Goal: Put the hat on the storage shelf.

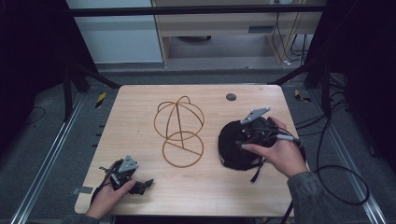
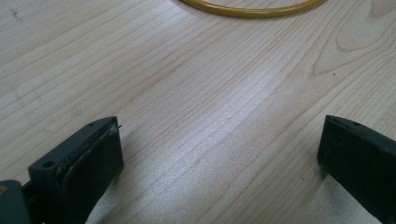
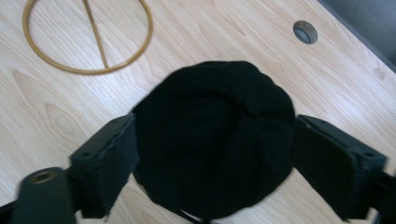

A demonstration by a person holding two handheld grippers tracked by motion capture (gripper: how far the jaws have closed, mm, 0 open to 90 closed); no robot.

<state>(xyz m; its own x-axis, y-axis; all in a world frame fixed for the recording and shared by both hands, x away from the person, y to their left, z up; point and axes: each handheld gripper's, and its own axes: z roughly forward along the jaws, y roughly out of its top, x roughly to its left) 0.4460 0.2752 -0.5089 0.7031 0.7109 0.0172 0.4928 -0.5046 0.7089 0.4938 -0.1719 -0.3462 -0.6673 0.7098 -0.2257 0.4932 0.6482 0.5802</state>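
A black cap (image 1: 233, 151) (image 3: 215, 116) lies on the right half of the wooden table (image 1: 135, 112). My right gripper (image 1: 243, 136) (image 3: 215, 154) hangs just above it, jaws spread wide, one on each side of the cap's outline; I see no pad pressing on the fabric. A thin golden wire hat stand (image 1: 180, 130) with a dome top and a ring base (image 3: 88, 37) stands at the table's middle. My left gripper (image 1: 142, 185) (image 2: 219, 154) rests near the front left edge, open, with bare wood between its jaws, and the ring base (image 2: 252, 9) lies farther ahead of it.
A round grey cable hole (image 1: 230, 97) (image 3: 305, 31) sits in the table's far right part. Black cables (image 1: 336, 182) loop on the floor to the right. Metal rails run along both sides of the table.
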